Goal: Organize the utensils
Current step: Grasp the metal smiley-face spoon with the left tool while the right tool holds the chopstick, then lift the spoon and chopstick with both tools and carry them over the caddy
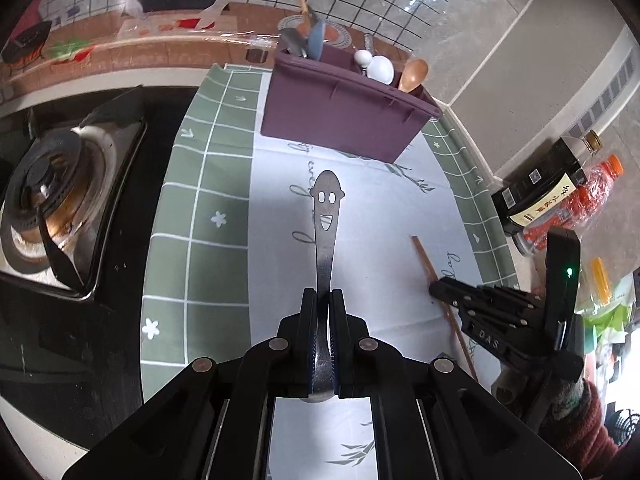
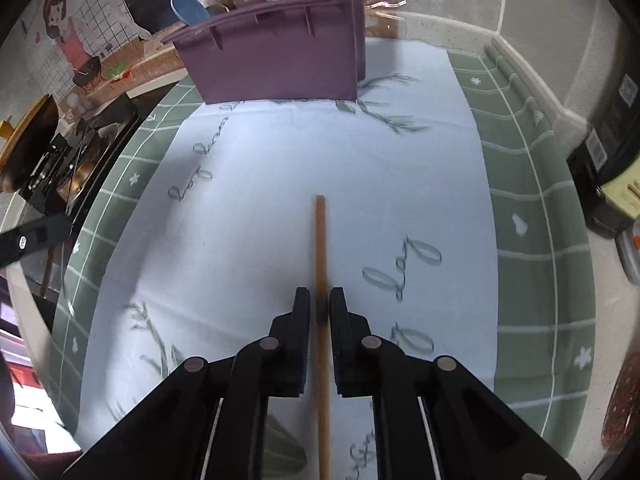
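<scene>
My left gripper (image 1: 323,292) is shut on a metal spoon (image 1: 326,216). Its smiley-face handle sticks out ahead above the cloth, and the bowl is hidden between the pads. To its right, my right gripper (image 1: 436,288) is low over a wooden chopstick (image 1: 424,256). In the right wrist view the chopstick (image 2: 321,240) lies on the cloth between the fingers of my right gripper (image 2: 320,290), with thin gaps on both sides. A purple utensil holder (image 1: 340,108) stands at the back. It holds white spoons, a wooden spoon and a blue utensil.
A gas stove (image 1: 52,196) lies left of the green checked cloth (image 1: 200,200). A dark sauce bottle (image 1: 540,192) and an orange drink bottle (image 1: 580,200) lie at the right by the wall. The holder (image 2: 280,60) stands close to the tiled back wall.
</scene>
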